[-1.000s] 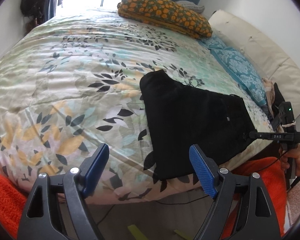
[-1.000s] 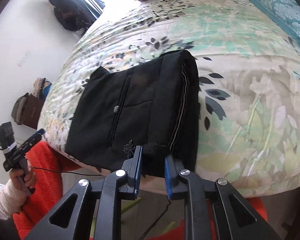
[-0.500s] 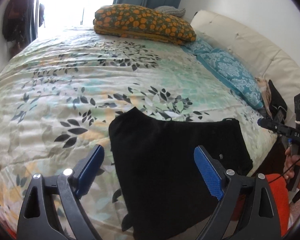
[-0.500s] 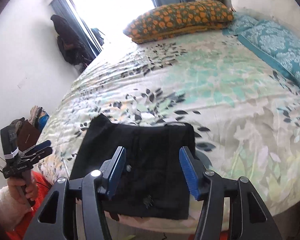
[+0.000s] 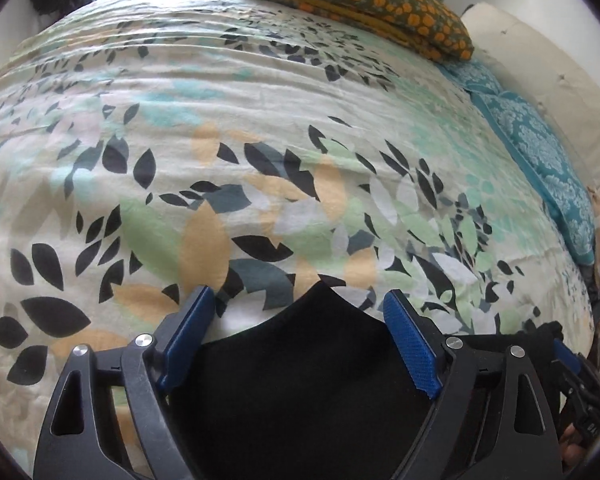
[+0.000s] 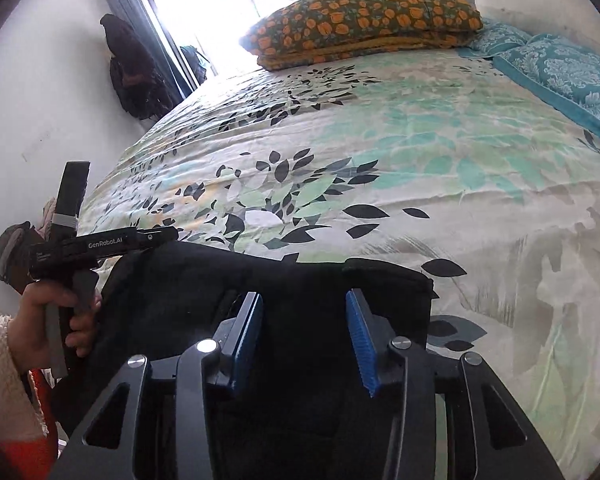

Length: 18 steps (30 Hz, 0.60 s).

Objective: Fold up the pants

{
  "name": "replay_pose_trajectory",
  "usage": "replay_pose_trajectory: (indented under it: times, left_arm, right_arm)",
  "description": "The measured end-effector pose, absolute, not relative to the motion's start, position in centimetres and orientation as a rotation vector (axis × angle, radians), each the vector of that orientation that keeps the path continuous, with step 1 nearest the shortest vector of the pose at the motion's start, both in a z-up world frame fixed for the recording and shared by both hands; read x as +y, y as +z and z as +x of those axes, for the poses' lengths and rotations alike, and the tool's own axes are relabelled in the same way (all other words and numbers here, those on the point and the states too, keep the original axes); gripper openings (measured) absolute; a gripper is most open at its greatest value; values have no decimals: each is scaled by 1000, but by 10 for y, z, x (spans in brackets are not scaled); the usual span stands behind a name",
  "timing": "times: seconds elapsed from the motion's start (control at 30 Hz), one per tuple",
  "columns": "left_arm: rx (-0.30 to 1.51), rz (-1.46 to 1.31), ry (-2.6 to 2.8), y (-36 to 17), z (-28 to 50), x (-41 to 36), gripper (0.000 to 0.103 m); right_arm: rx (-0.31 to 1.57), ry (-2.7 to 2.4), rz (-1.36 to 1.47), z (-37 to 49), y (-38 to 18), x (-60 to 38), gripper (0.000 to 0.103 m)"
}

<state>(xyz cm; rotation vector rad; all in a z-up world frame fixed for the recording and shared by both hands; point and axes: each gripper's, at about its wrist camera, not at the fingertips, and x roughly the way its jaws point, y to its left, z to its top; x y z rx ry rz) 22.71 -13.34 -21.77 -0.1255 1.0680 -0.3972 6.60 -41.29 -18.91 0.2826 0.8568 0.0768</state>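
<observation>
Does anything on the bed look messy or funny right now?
Nothing really stands out. The black pants lie in a folded bundle at the near edge of the leafy bedspread, with both grippers, left and right, open above them.

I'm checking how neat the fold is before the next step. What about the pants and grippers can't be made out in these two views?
- Left wrist view: the near part of the black pants is cut off by the bottom edge and hidden behind the open left gripper.
- Right wrist view: the pants' near edge sits behind the open right gripper.
- Fold layers and seams: the fabric is too dark to tell.
</observation>
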Motion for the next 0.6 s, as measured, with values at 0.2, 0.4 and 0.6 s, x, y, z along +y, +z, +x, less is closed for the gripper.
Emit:
replay_pose_trajectory:
  times: [0.2,0.4,0.6]
  left_arm:
    - [1080,-106,-403,-213,227,-137,90]
    - [1027,-101,-452,-152,178,-113,92]
    - [987,47,-542,-129,62,-107,97]
  right_arm:
    - [840,91,340,68,-195,-422,43]
    - [753,96,415,42,-158,-432,59]
    - [768,67,400,-24,-114,-397,66]
